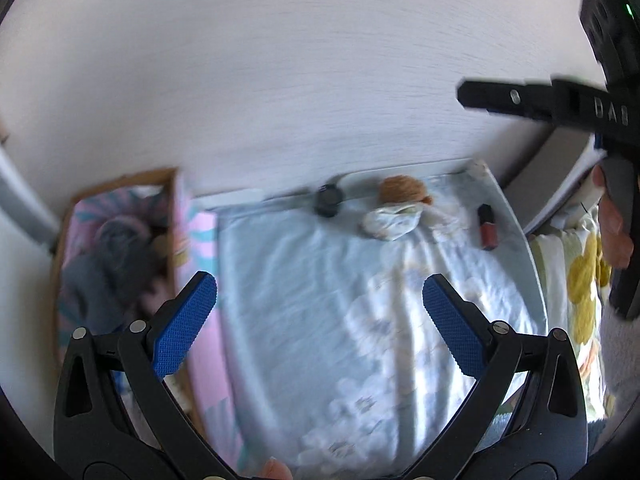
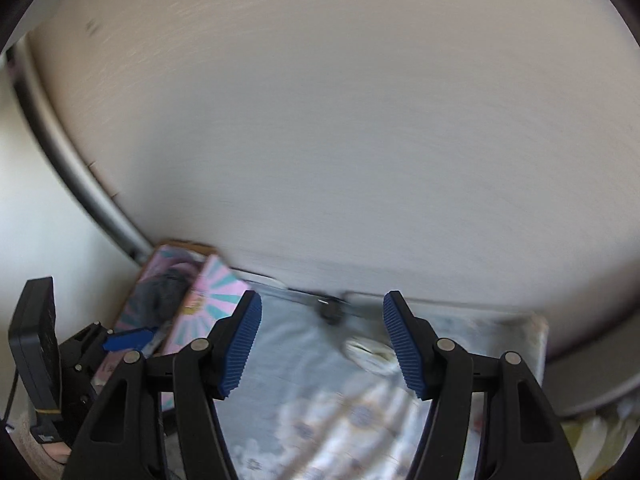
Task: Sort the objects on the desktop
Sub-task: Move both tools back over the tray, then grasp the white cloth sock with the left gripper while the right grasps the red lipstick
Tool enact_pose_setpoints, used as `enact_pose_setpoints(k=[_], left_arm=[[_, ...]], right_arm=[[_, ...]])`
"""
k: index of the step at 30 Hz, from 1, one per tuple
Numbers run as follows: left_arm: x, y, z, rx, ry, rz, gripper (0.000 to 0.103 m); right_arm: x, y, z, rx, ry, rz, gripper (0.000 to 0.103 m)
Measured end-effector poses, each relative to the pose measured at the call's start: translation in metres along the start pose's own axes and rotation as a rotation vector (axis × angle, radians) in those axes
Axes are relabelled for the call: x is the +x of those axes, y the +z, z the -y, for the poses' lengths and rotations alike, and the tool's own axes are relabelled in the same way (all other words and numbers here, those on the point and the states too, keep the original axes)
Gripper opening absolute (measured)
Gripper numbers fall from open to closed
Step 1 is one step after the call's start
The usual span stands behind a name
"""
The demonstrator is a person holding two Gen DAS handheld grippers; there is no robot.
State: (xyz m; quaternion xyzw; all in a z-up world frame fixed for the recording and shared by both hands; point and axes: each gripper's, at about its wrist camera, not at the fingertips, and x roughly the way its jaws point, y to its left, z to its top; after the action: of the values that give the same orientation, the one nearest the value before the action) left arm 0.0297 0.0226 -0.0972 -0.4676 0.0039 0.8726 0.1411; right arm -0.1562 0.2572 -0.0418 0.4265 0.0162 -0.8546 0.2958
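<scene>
My left gripper [image 1: 320,320] hangs open and empty over a table under a pale blue flowered cloth [image 1: 304,288]. Along the cloth's far edge lie a black round watch-like thing [image 1: 329,200], an orange fluffy item [image 1: 402,190], a white crumpled item [image 1: 390,222] and a small red-and-black tube [image 1: 487,226]. My right gripper [image 2: 324,344] is also open, with nothing between its blue pads. Beyond it the black round thing [image 2: 330,312] and the white crumpled item [image 2: 370,354] show blurred.
A wood-rimmed box with a pink and teal lining [image 1: 120,240] stands at the table's left end and holds grey-blue fabric [image 1: 108,264]. The same box [image 2: 176,280] appears in the right wrist view. A pale wall [image 1: 280,80] backs the table. A yellow-patterned cloth [image 1: 580,280] lies to the right.
</scene>
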Motion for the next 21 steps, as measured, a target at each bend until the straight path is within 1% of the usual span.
enact_pose_setpoints(k=[4,8,10,14,16,18,21], left_arm=[[0.024,0.009,0.024,0.045,-0.033,-0.010,0.103],[0.059,0.017,0.046,0.069,-0.062,-0.033,0.103],[0.081,0.021,0.056,0.082,-0.054,-0.035,0.103],[0.122,0.023,0.072,0.110,-0.017,-0.029,0.103],[0.140,0.023,0.075,0.113,0.000,-0.018,0.103],[0.156,0.025,0.076,0.114,0.013,-0.011,0.103],[0.174,0.026,0.077,0.116,0.019,-0.017,0.103]], right_arm=[[-0.009,-0.028,0.034,0.098,-0.094,0.005,0.059],[-0.007,-0.064,0.062,0.206,-0.186,0.005,0.059],[-0.003,-0.087,0.075,0.256,-0.241,0.004,0.059],[0.016,-0.131,0.090,0.339,-0.305,0.013,0.059],[0.024,-0.144,0.093,0.351,-0.314,0.024,0.059],[0.032,-0.155,0.097,0.341,-0.342,0.022,0.059],[0.046,-0.164,0.107,0.339,-0.367,0.018,0.059]])
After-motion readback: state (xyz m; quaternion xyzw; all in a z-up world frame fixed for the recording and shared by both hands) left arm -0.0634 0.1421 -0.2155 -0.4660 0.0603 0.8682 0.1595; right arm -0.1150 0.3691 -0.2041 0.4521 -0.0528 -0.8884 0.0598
